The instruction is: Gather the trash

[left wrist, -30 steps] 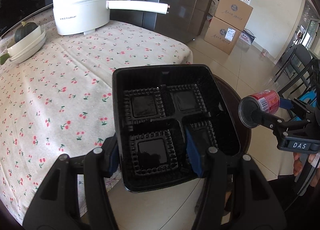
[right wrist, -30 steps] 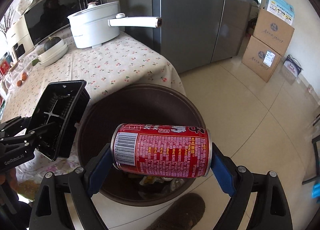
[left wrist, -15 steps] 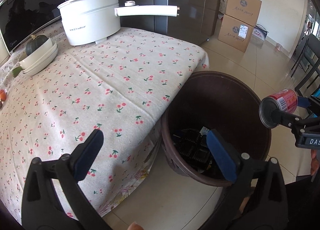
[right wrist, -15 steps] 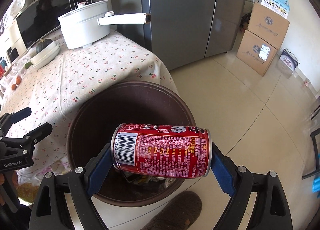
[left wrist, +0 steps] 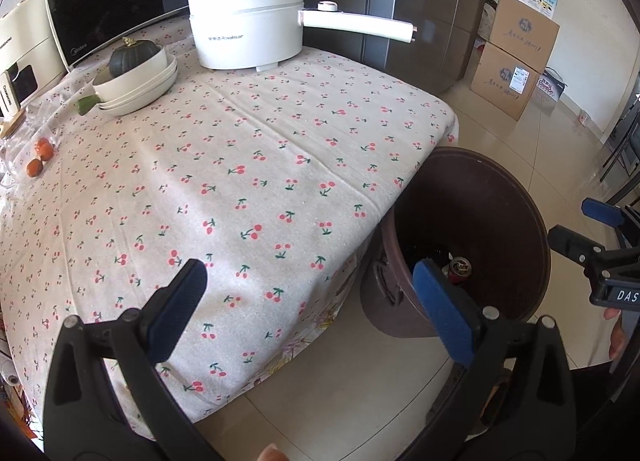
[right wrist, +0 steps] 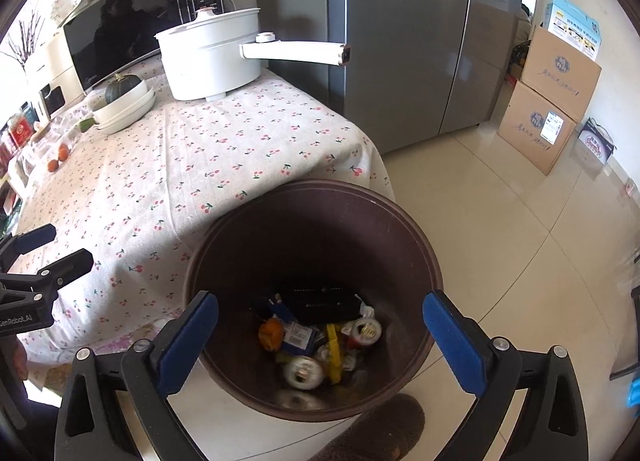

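The right claw [right wrist: 320,333] is released and its jaws are opening, nothing between them; it hangs over the brown trash bin [right wrist: 400,217]. In the bin, at 6 o'clock from the rim's centre, lie a black tray [right wrist: 324,303], a red can [right wrist: 362,333] and other mixed trash. The left claw [left wrist: 308,309] is wide apart and empty, above the corner of the desk [left wrist: 240,165] with the cherry cloth. The bin stands on the floor, touching the desk's cloth. Farther, at 11 o'clock, a white pot [left wrist: 248,21] and stacked plates [left wrist: 140,81] with a dark squash [left wrist: 132,57]; behind the desk, a grey fridge [right wrist: 400,41].
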Tool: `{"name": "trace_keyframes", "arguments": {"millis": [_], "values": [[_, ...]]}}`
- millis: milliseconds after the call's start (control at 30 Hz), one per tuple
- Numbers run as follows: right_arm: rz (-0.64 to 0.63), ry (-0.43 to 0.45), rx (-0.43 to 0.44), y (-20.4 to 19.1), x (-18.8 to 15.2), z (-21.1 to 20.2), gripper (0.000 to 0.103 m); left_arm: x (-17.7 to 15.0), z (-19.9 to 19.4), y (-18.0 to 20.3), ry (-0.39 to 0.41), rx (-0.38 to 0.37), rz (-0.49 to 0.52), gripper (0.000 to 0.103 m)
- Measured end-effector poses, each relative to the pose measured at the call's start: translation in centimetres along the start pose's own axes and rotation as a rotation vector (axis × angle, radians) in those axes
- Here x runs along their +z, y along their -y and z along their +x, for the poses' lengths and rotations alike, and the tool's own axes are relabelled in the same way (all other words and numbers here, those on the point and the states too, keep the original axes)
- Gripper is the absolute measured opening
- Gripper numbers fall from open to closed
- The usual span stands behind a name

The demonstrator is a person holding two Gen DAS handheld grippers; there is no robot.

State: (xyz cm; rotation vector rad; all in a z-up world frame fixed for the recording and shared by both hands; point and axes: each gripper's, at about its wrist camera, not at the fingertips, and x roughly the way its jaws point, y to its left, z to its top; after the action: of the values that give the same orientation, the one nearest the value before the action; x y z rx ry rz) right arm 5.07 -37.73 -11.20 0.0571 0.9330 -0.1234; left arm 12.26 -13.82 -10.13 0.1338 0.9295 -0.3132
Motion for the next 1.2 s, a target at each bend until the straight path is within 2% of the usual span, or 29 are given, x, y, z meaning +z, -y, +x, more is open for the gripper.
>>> {"name": "trace_keyframes", "arguments": {"millis": [167,433,600,800,1000,1200], "values": [[-0.054,0.040,0.013,-2.6,0.3,-2.3,0.103,-0.8,-3.0,-1.5,0.033,0.037,-0.057,0.102],[-0.134,0.166,0.079,-6.8,-0.2,-8.0,0.103,-2.9,-9.6,-3.4,0.150,0.175,-0.151,0.102],[-0.170,0.279,0.015,-8.3,-0.9,-11.8,0.103,-4.2,-13.5,-3.9,0.248,0.240,-0.178,0.103],[-0.160,0.370,0.020,-9.1,-1.6,-15.0,0.103,-5.8,-16.2,-4.2,0.318,0.263,-0.207,0.103],[-0.157,0.382,0.057,-10.0,-1.5,-15.4,0.103,-6.4,-17.8,-4.2,0.400,0.297,-0.211,0.102],[-0.177,0.370,0.061,-10.6,-1.8,-14.7,0.103,-6.4,-17.6,-4.5,0.399,0.289,-0.230,0.103]]}}
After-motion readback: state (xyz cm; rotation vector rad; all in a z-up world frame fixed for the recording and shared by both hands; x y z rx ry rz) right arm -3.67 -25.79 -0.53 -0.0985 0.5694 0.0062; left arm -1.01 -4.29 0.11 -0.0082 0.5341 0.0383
